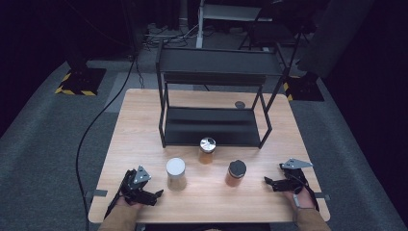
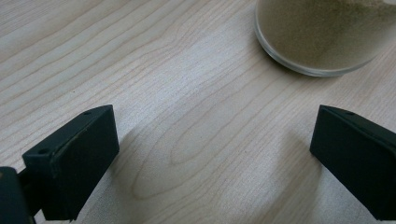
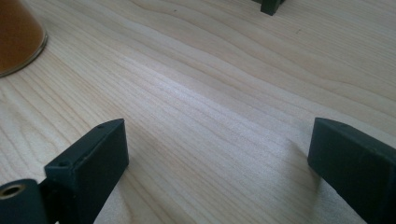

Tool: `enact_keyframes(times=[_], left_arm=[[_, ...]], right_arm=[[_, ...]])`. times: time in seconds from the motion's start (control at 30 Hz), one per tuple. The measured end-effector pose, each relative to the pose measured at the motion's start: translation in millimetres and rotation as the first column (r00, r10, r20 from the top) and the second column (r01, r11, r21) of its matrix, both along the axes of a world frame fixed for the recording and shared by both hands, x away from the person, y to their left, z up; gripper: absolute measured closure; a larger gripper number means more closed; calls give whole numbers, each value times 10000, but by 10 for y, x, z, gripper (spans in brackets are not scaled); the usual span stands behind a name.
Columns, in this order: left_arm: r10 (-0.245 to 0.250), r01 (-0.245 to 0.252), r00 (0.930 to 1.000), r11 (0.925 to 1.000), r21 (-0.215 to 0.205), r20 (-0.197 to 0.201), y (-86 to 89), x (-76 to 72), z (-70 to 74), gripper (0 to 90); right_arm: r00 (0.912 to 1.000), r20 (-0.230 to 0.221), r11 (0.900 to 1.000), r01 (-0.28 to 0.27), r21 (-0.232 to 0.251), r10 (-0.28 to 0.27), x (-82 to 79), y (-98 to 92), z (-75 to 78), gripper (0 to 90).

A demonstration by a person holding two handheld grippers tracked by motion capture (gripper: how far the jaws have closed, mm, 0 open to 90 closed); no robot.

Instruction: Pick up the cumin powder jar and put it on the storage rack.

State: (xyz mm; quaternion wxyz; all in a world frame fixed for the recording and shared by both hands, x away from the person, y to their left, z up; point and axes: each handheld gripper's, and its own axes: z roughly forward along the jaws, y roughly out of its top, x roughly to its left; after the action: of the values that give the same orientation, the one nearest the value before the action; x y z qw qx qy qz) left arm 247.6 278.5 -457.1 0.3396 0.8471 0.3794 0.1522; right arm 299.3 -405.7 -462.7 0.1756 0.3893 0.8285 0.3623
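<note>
Three jars stand on the wooden table (image 1: 144, 120) in front of a black rack (image 1: 216, 86). The white-lidded jar (image 1: 175, 173) holds beige powder. A silver-lidded jar (image 1: 207, 150) and a black-lidded jar (image 1: 236, 173) have amber contents. My left gripper (image 1: 149, 187) rests near the front left edge, open, just left of the white-lidded jar. In the left gripper view the open gripper (image 2: 212, 149) spans bare wood, with the beige jar (image 2: 322, 37) ahead to the right. My right gripper (image 1: 274, 174) lies open right of the black-lidded jar. The right gripper view shows it (image 3: 217, 158) over bare wood, an amber jar (image 3: 16, 37) far left.
The two-tier rack stands at the table's middle back, one foot (image 3: 271, 5) ahead of the right gripper. A small dark round thing (image 1: 239, 104) lies on the table behind the lower shelf. Grey carpet and cables surround the table.
</note>
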Motion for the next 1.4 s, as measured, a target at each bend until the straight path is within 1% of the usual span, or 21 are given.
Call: enact_keyframes(times=[0.2, 0.27, 0.33, 0.43, 0.53, 0.6, 0.7, 0.77, 0.8, 0.83, 0.87, 0.9, 0.93, 1.1, 1.17, 1.3, 1.4], left_arm=[[28, -28, 10000, 10000, 11, -16, -3, -5, 5, 14], [85, -84, 9999, 10000, 44, -97, -9, -4, 25, 21], [138, -139, 9997, 9999, -60, -196, -1, 2, 43, 37], [292, -293, 9995, 9995, -70, -102, -17, -38, 90, 38], [253, -252, 9996, 9996, -94, 130, -26, -89, 159, 40], [195, -190, 9996, 9995, -250, 220, -24, -118, 205, 41], [58, -49, 9993, 9997, -257, 366, -53, -155, 288, 44], [86, -83, 9982, 9999, -68, 591, -112, -209, 341, 57], [90, -99, 9967, 9999, 110, 811, -175, -257, 386, 63], [62, -66, 9961, 10000, 44, 881, -181, -271, 400, 63], [62, -66, 9961, 10000, 44, 881, -181, -271, 400, 64], [28, -16, 9956, 9999, -128, 932, -180, -292, 434, 65], [28, -16, 9956, 9999, -128, 932, -180, -292, 434, 65], [78, -46, 9952, 9995, -327, 977, -186, -337, 529, 65], [63, -30, 9948, 9995, -325, 1020, -191, -351, 568, 65], [85, -42, 9955, 9990, -453, 942, -221, -371, 644, 65], [-9, 54, 9955, 9989, -472, 946, -251, -381, 696, 65]], right_arm=[[10000, 3, 10000, -11, -2, 11, 0, -1, -1, 47], [10000, 4, 10000, -14, 0, 14, 1, -2, -1, 47], [10000, 4, 10000, -36, 5, 36, 5, -5, -2, 48], [10000, 5, 10000, -44, 6, 44, 7, -7, -2, 48], [10000, 6, 10000, -41, 7, 41, 7, -7, -2, 48], [10000, 7, 10000, -42, 7, 42, 7, -7, -3, 49], [10000, 3, 10000, -45, 8, 45, 8, -7, -2, 48], [10000, 2, 10000, -45, 9, 45, 9, -7, -2, 48], [10000, 1, 10000, -44, 7, 44, 10, -7, -2, 48], [10000, 1, 10000, -45, 8, 45, 10, -7, -2, 48], [10000, 1, 10000, -45, 8, 45, 10, -7, -2, 48], [10000, 3, 10000, -46, 8, 46, 10, -7, -2, 48], [10000, 3, 10000, -46, 8, 46, 10, -7, -2, 48], [10000, -4, 10000, -46, 4, 46, 11, -7, -1, 48], [10000, -2, 10000, -46, 5, 46, 11, -7, -1, 48], [10000, 0, 10000, -51, 9, 51, 11, -8, -2, 49], [10000, 8, 10000, -55, 14, 55, 11, -11, -3, 51]])
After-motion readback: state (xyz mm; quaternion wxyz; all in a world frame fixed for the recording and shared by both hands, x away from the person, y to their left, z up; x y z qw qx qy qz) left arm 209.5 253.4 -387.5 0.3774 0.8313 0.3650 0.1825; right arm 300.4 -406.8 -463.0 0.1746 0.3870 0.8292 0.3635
